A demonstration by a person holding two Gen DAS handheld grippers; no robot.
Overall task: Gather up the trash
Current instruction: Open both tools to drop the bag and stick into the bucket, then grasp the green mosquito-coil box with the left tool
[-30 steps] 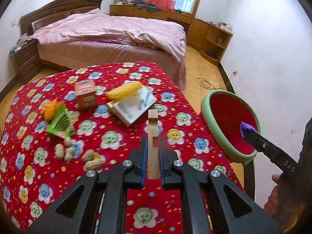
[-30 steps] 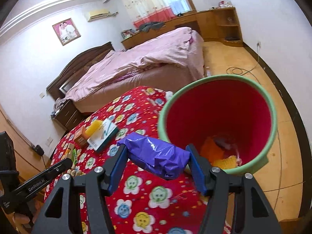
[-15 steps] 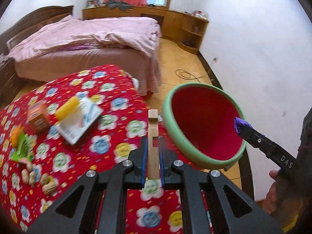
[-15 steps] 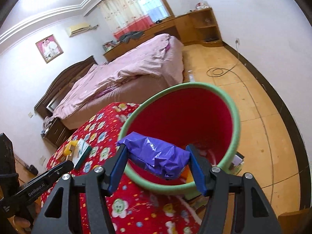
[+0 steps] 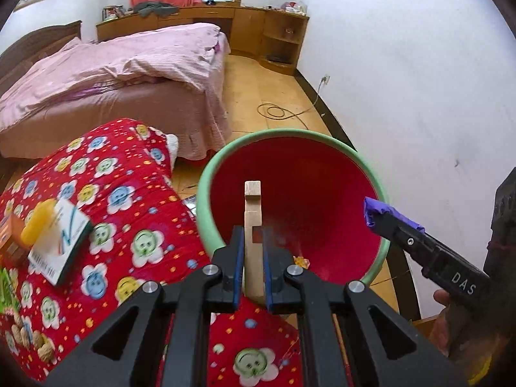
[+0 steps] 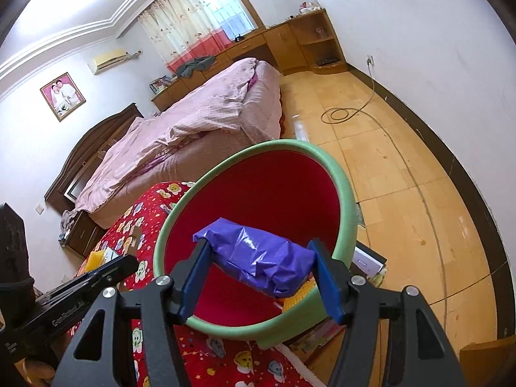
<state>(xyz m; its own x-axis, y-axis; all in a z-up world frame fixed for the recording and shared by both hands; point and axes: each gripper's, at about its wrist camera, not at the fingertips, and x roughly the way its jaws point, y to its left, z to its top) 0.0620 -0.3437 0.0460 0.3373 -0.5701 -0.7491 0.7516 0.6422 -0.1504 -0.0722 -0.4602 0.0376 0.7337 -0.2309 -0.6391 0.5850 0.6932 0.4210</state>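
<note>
Bin [image 6: 346, 216] bottom mostly hidden; left hand-held gripper [image 5: 253, 269] clamps stick [image 5: 252, 225], right [image 6: 261, 274] purple wrapper [image 6: 262, 262].

Wooden stick [image 5: 252, 222]: pale, matt, bare grain. Purple wrapper [image 6: 262, 259]: thin plastic film, glossy, heavily creased. Bin [image 5: 206, 193]: smooth plastic, green rim, red interior with dull sheen. Desk [image 5: 129, 213] covering: printed red cloth, matt, wrinkled. Bed [image 6: 206, 119] quilt: pink striped cloth, rumpled. Floor [image 6: 403, 167]: glossy tan tile.
</note>
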